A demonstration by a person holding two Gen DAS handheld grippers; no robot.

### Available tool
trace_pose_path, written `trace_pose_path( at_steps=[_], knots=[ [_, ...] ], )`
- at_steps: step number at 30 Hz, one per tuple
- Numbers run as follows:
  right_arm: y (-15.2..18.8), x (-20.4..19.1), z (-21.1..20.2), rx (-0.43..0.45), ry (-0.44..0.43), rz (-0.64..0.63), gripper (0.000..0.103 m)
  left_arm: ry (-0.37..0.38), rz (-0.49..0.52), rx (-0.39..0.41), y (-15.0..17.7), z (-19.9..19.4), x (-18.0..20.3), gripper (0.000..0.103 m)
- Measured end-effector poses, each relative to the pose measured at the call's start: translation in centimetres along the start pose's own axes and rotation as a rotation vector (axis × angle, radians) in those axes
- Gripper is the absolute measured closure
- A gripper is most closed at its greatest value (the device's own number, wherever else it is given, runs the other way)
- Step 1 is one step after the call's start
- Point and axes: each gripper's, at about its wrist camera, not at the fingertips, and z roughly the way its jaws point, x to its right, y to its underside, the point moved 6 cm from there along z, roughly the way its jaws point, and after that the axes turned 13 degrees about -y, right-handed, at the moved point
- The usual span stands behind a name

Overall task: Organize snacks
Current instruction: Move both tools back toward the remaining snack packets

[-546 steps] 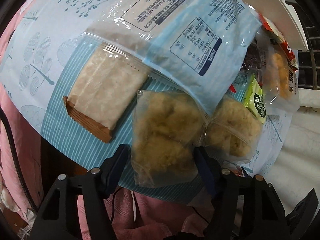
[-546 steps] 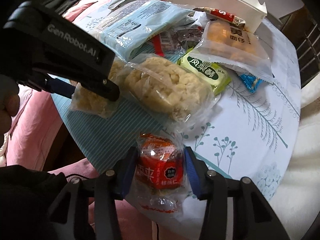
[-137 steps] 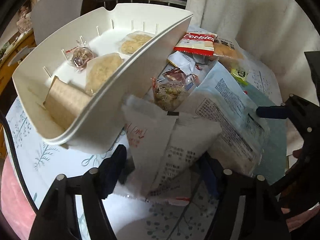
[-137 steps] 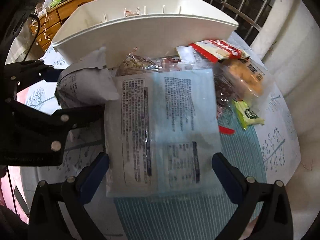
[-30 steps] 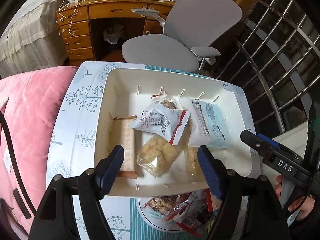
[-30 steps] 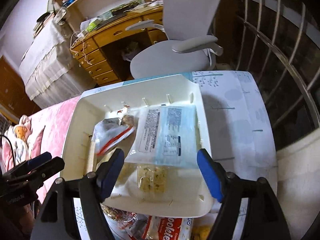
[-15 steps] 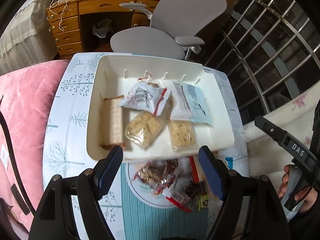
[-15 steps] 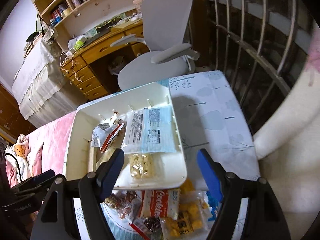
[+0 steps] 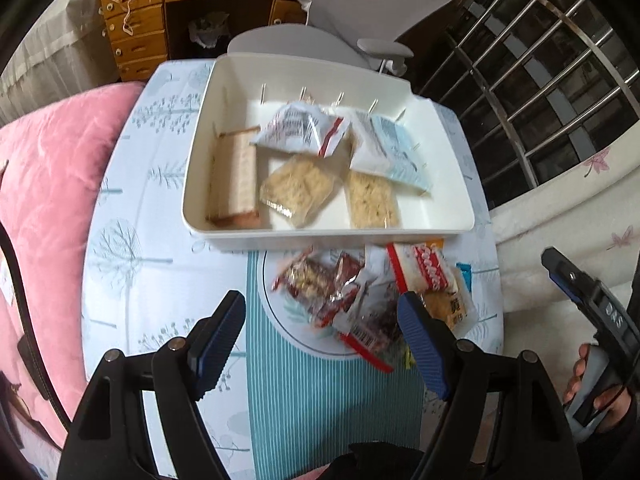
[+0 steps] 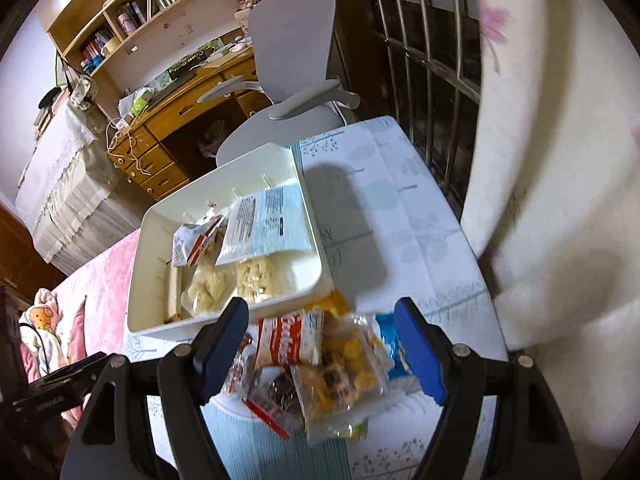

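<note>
Left gripper (image 9: 320, 344) jaws wide apart, empty, above loose snack pile (image 9: 352, 296) at tabletop (image 9: 132, 292) near edge. Right gripper (image 10: 320, 352) jaws likewise spread, empty, over same pile. White bin (image 9: 224, 236) just beyond pile, holding five packets.

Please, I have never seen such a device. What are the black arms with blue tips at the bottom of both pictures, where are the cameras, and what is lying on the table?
There is no robot here. A person holds one hand-held gripper in each hand, and a wide-angle camera on each looks forward along its two blue-padded fingers. One picture comes from the left gripper, the other from the right gripper. Both are open and hold nothing. On the table, which has a cloth with a tree print, stands a white bin. It already holds several snack packets, among them a blue and white bag. Nearer to the cameras lies a loose pile of snacks, including a red cookie packet. Behind stands a grey office chair.
</note>
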Motion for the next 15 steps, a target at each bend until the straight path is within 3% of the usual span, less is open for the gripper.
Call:
trace_pose_path(
  at_steps=[15],
  knots=[
    [6.9, -0.1, 1.6, -0.029, -0.017, -0.095, 0.027, -0.027, -0.04, -0.122, 1.8, 6.2, 0.6, 0.026]
  ],
)
